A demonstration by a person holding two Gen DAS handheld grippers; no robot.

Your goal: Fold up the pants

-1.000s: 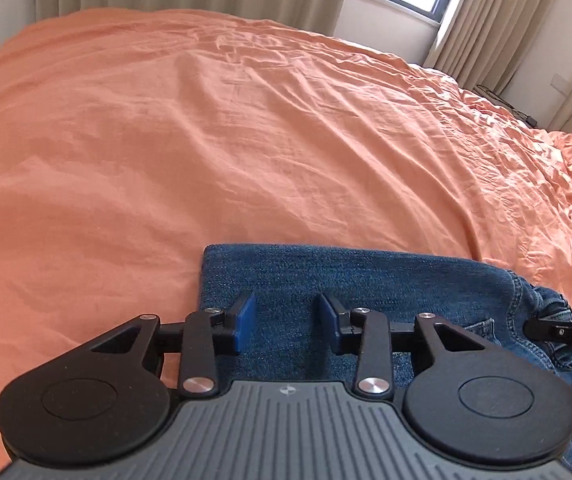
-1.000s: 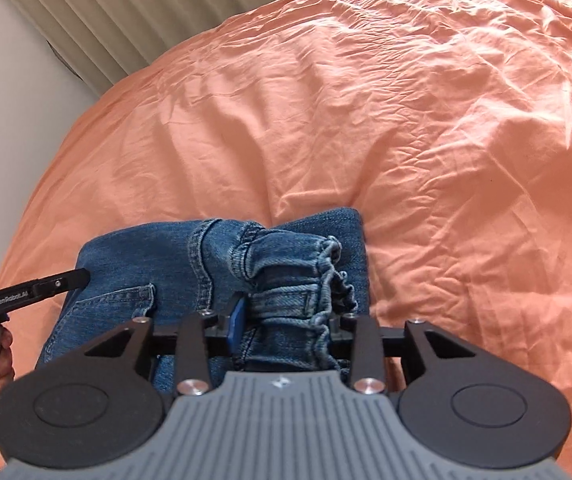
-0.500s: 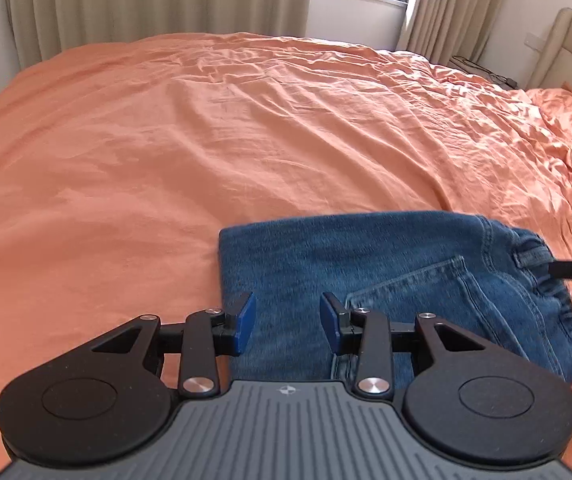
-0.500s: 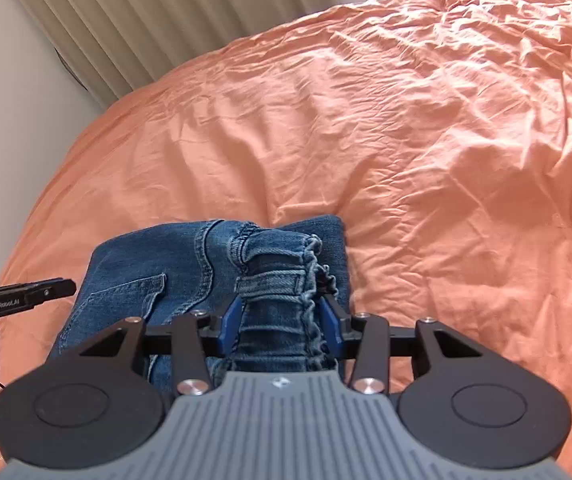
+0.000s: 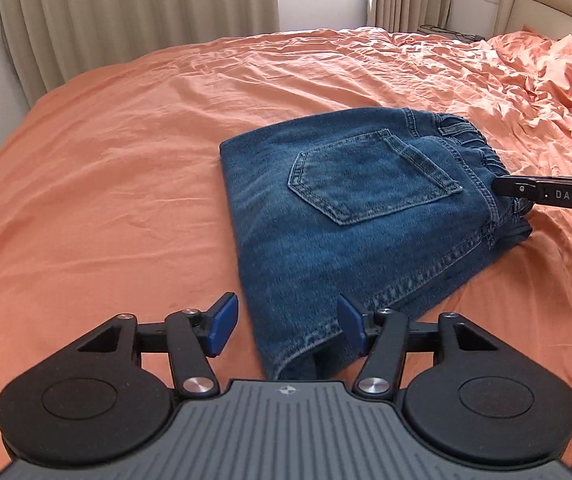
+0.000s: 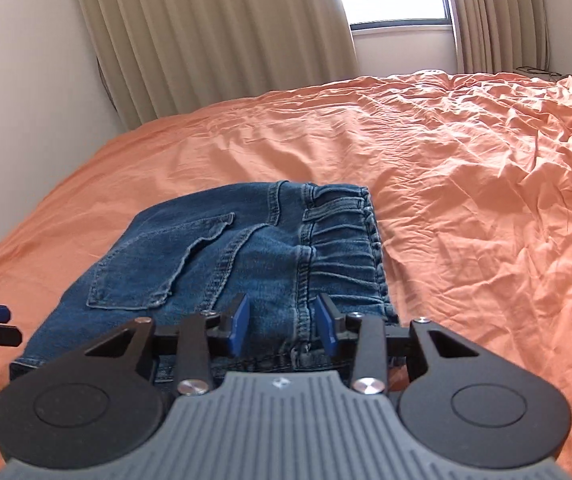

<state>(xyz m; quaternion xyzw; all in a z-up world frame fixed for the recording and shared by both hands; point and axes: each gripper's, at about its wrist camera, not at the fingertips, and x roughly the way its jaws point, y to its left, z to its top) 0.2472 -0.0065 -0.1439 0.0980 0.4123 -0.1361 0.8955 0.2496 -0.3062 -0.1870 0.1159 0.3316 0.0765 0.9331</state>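
Folded blue denim pants (image 5: 365, 208) lie just ahead of us, both released: left gripper (image 5: 284, 326) opening, right gripper (image 6: 282, 326) closing empty.

left gripper (image 5: 284, 330) fingers opening, right gripper (image 6: 282, 326) fingers closing

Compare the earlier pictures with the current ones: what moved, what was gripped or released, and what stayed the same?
Both grippers drew back from the folded jeans. The right gripper, clamped on the bunched waistband a second ago, has let go; its jaws are closing over the denim without pinching it. The left gripper is opening above the near hem, gripping nothing. The jeans stay folded, pocket up, on the orange bedsheet.
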